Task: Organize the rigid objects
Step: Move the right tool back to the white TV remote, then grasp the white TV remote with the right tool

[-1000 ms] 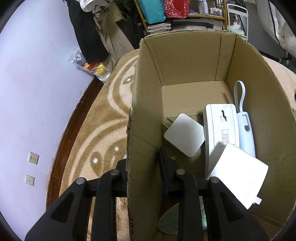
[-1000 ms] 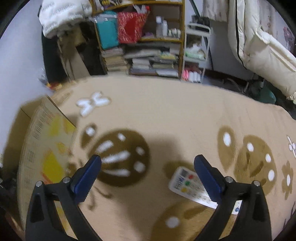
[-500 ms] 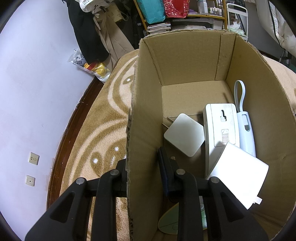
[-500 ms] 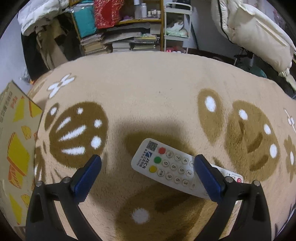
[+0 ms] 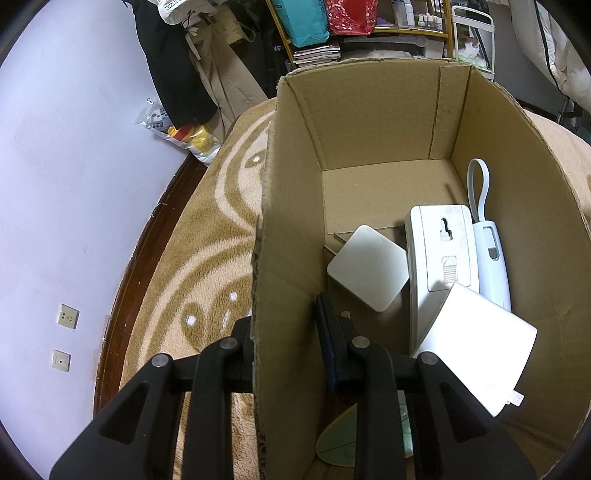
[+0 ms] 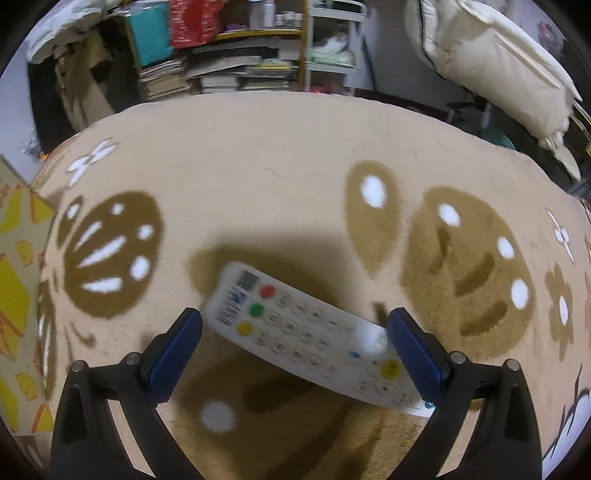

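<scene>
Remote [image 6: 314, 332] lies between the spread right tool [image 6: 295, 332]; left tool [image 5: 286, 325] clamps box wall [image 5: 284, 258] (carpeted floor).

Left wrist view looks steeply down into an open brown cardboard box [image 5: 369, 122]; right wrist view looks down close over the tan patterned rug [image 6: 280, 155], the box's printed outer wall at its left edge.

A beige rug [image 6: 280, 177] with brown blobs and white dots covered the floor. At twelve o'clock in the right wrist view stood a shelf [image 6: 236, 70] of stacked books, with a teal bag [image 6: 149, 31] and a red bag [image 6: 192, 20] on it. A cream quilt [image 6: 491, 70] hung at two o'clock. In the left wrist view, two wall sockets [image 5: 68, 316] sat at eight o'clock, and dark coats [image 5: 177, 70] hung at eleven.
</scene>
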{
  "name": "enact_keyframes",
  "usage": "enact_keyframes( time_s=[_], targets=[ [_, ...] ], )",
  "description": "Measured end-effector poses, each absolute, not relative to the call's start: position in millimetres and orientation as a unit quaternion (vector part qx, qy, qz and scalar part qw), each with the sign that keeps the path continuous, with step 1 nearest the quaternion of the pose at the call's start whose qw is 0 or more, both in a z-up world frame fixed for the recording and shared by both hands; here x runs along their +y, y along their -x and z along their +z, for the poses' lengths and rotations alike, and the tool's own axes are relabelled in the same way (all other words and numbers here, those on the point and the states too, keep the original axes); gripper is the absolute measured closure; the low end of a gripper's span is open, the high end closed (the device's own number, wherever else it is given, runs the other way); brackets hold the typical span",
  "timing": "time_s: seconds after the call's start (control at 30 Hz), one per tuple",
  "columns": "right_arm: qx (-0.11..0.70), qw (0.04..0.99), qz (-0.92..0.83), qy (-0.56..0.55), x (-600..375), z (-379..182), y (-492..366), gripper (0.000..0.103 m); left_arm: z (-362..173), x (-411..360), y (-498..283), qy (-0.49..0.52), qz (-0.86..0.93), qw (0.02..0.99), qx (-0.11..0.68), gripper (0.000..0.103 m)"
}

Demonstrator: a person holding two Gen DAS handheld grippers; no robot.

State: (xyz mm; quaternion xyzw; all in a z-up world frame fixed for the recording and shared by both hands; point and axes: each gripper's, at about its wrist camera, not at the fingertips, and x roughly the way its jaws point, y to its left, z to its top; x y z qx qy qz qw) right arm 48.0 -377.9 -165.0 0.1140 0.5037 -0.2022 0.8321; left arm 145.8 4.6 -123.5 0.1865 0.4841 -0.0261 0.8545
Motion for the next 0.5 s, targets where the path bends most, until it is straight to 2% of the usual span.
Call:
enact_keyframes(
  time_s=[0.13,0.23,0.33,0.4,0.5],
  targets=[
    [0.522,0.823,-0.199,-0.102,-376,-170,-51,0.0,-124,4,-146,-0.19,-0.026,0.854,0.483,0.078],
    [0.54,0.813,-0.186,-0.112,-376,-179,-49,0.01,-123,4,-146,-0.191,-0.026,0.854,0.483,0.078],
    [0.527,0.816,-0.186,-0.145,-382,-177,-42,0.027,-123,4,-146,-0.191,-0.026,0.854,0.483,0.078],
    [0.522,0.821,-0.186,-0.139,-379,-173,-43,0.05,-123,4,-146,-0.191,-0.026,0.854,0.483,0.078],
    [0.518,0.825,-0.182,-0.134,-372,-169,-46,0.059,-123,3,-146,-0.192,-0.026,0.854,0.483,0.078]
  ],
)
